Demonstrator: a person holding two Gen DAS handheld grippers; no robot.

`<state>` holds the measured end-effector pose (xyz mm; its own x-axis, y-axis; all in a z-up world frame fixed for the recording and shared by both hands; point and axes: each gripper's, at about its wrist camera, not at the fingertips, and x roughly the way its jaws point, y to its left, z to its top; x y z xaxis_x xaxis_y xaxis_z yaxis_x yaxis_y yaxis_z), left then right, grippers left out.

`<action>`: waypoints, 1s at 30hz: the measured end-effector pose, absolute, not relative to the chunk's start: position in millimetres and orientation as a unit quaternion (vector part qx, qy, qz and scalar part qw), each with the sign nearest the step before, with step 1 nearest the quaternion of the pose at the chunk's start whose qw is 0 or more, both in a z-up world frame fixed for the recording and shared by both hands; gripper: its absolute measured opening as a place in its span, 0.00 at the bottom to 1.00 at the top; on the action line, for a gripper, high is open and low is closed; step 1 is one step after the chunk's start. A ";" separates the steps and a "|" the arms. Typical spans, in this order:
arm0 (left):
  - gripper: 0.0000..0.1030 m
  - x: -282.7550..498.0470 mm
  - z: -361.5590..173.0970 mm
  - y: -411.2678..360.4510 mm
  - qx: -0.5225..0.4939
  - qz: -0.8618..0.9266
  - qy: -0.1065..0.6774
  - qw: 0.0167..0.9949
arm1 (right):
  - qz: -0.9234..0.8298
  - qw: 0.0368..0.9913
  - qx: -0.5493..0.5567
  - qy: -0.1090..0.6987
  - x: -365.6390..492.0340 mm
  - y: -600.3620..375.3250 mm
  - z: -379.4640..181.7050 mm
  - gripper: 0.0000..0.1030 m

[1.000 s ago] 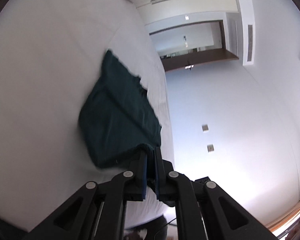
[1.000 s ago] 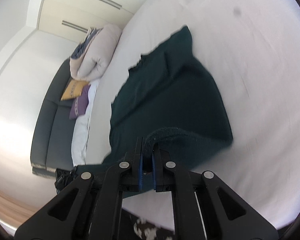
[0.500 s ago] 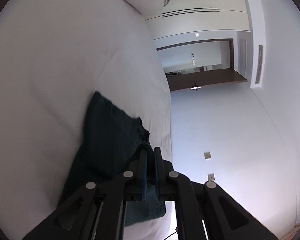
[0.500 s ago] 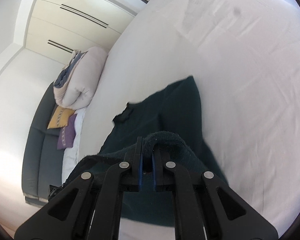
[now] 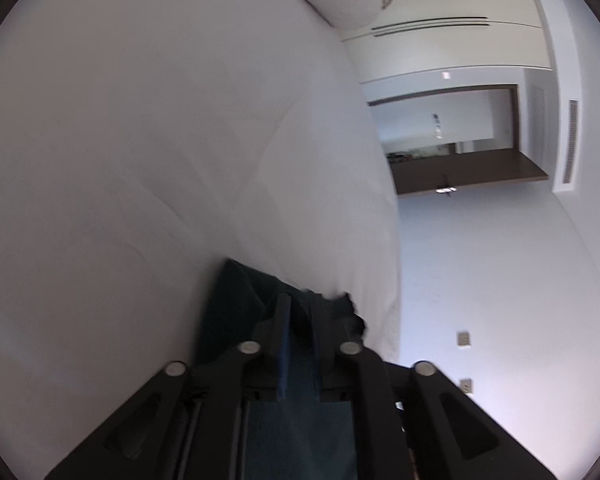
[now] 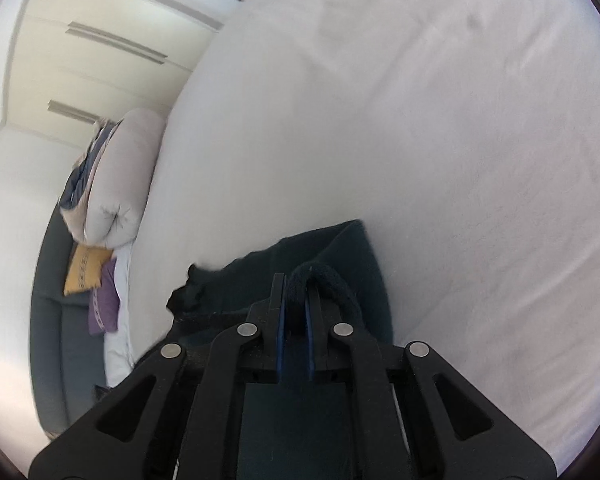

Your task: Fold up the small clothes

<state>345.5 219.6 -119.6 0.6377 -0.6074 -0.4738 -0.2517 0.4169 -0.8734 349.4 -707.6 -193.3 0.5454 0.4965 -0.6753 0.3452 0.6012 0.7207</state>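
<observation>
A dark green garment [image 5: 232, 304] lies on the white bed [image 5: 140, 140], mostly hidden under my grippers in both views. In the left wrist view my left gripper [image 5: 300, 300] sits low over the garment's edge near the bed's side. Its jaws are opening, and the cloth lies loosely in the gap between them. In the right wrist view my right gripper [image 6: 296, 280] still pinches a raised fold of the garment [image 6: 356, 248] between its blue pads, and its jaws are just starting to open. The garment's folded layers spread out ahead of the fingers.
The white bed [image 6: 420, 120] stretches far ahead. A rolled duvet [image 6: 120, 184] lies at its head end. Beside the bed is a dark sofa [image 6: 56, 320] with a yellow cushion [image 6: 86, 268] and a purple one [image 6: 104, 300]. A doorway [image 5: 452, 140] shows beyond the bed's edge.
Both grippers moved forward over the bed and lower, carrying the garment's edge over the rest of it. Far less cloth shows ahead. The left jaws have parted slightly.
</observation>
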 end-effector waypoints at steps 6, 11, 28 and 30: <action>0.69 323.8 -115.6 223.6 -0.521 -0.113 0.393 0.749 | 0.068 0.778 0.434 0.449 350.3 -705.8 -192.1 0.55; 0.69 289.4 -111.7 213.1 -0.483 -0.128 0.404 0.766 | 0.044 0.799 0.427 0.421 333.4 -713.8 -176.3 0.80; 0.55 212.1 -121.9 181.6 -0.334 -0.098 0.448 0.824 | 0.033 0.859 0.165 0.484 218.5 -654.9 -168.8 0.47; 0.46 208.9 -121.9 179.3 -0.319 -0.097 0.454 0.826 | 0.031 0.856 0.156 0.491 213.7 -651.3 -174.3 0.40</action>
<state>208.9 179.3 -121.9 0.5695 -0.4495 -0.6882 -0.1300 0.7774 -0.6154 213.7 -651.3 -174.3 0.5160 0.2059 -0.8315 0.1013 0.9492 0.2979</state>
